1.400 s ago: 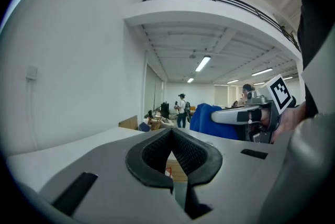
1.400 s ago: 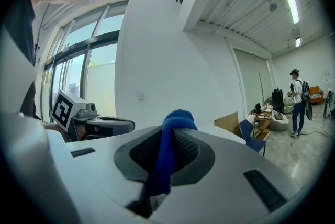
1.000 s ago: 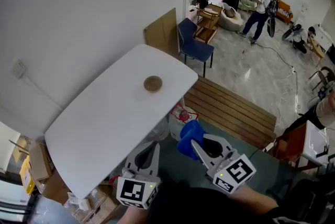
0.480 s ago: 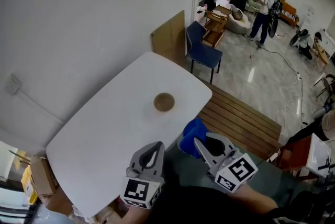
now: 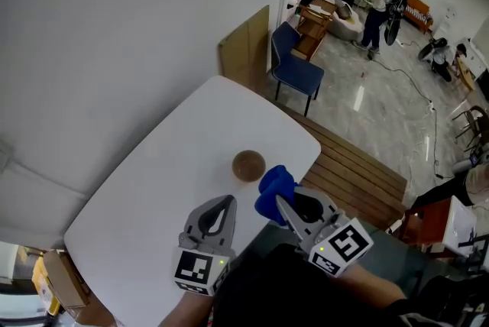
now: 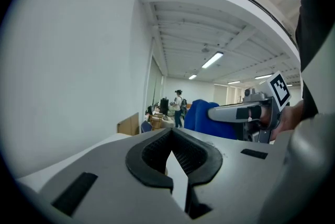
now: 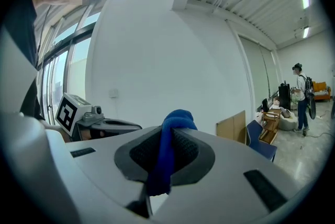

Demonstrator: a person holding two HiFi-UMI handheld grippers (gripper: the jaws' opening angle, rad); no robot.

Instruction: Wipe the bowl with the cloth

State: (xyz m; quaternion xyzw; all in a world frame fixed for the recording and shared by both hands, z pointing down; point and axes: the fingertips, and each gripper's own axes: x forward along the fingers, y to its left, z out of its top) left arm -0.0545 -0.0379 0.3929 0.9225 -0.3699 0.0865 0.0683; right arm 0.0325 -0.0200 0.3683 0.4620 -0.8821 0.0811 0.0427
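A small brown bowl (image 5: 248, 164) stands upright on the white table (image 5: 176, 173), toward its right edge. My right gripper (image 5: 280, 201) is shut on a bunched blue cloth (image 5: 274, 192), which hangs just right of and nearer than the bowl. The right gripper view shows the cloth (image 7: 168, 150) pinched between the jaws and sticking up past them. My left gripper (image 5: 230, 199) is shut with nothing in it, over the table a short way on the near side of the bowl. In the left gripper view its jaws (image 6: 168, 155) meet, and the cloth (image 6: 201, 118) shows beyond.
A blue chair (image 5: 298, 64) and a leaning brown board (image 5: 244, 50) stand past the table's far end. Slatted wooden flooring (image 5: 351, 173) lies to the right of the table. People stand and sit far off in the room (image 5: 378, 1). A cardboard box (image 5: 57, 276) sits at the lower left.
Both grippers have come forward over the table toward the bowl, which now lies just ahead of them. The right gripper still holds the cloth; the left stays shut.
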